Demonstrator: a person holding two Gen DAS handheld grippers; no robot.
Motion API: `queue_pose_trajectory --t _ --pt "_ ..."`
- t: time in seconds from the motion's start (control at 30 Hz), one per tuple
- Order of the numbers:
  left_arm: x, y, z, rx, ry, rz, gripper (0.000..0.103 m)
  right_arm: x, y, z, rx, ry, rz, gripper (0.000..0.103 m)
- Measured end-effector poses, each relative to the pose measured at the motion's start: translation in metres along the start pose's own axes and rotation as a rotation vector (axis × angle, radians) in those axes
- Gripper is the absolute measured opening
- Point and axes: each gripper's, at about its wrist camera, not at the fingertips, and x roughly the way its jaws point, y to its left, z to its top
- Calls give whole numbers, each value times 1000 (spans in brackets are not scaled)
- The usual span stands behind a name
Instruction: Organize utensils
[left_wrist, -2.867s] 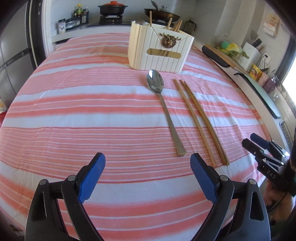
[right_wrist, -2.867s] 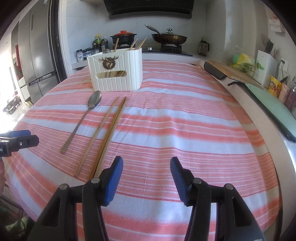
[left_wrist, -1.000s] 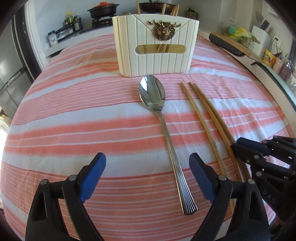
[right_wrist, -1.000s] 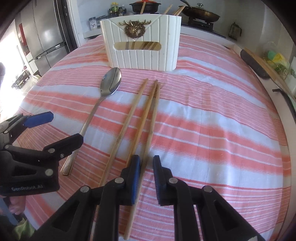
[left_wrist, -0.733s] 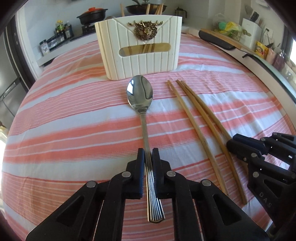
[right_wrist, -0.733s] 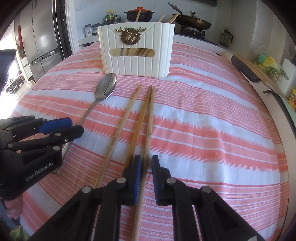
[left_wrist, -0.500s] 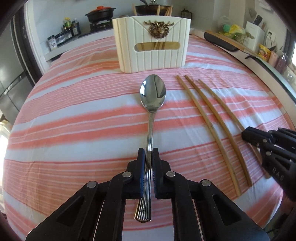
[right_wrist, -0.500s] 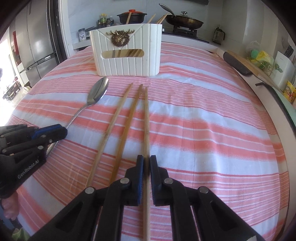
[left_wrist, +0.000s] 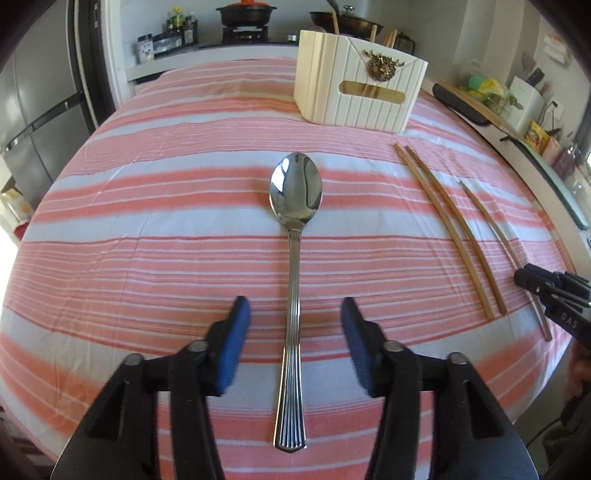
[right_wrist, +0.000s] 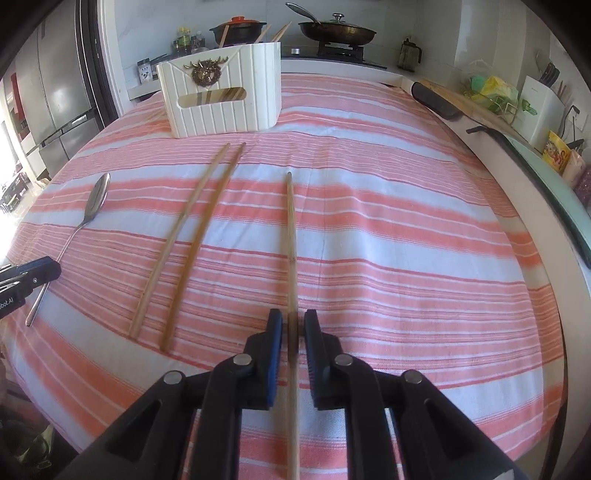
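A steel spoon (left_wrist: 293, 236) lies on the striped cloth, its handle between the fingers of my left gripper (left_wrist: 294, 314), which is open and not touching it. My right gripper (right_wrist: 294, 325) is shut on a single wooden chopstick (right_wrist: 290, 221) that points toward the holder. Two more chopsticks (right_wrist: 192, 225) lie side by side to its left; they also show in the left wrist view (left_wrist: 448, 225). The white ribbed utensil holder (left_wrist: 360, 98) stands at the far side with chopsticks in it, and shows in the right wrist view (right_wrist: 221, 107).
The round table carries a pink and white striped cloth (left_wrist: 147, 206). Behind it is a counter with a stove and pans (right_wrist: 334, 31). A counter with a cutting board and packets (right_wrist: 491, 110) runs along the right. A fridge (right_wrist: 55, 88) stands at the left.
My left gripper has opened and let go of the spoon, which now lies on the cloth. My right gripper has carried its chopstick to the right, apart from the other two.
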Motion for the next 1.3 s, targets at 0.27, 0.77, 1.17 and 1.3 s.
queue_pose_trajectory --t 0.27,0.77,1.17,1.3 --pt "17 -1 4 50 8 78 91 4 4 1 -12 -20 0 38" --pt "19 3 3 38 -5 86 101 2 9 -12 -7 -129 -39 40" --pt "18 3 2 38 -5 85 101 2 10 -15 1 -144 -50 40" --pt "18 3 2 37 -5 86 102 2 9 -13 3 -128 -47 40"
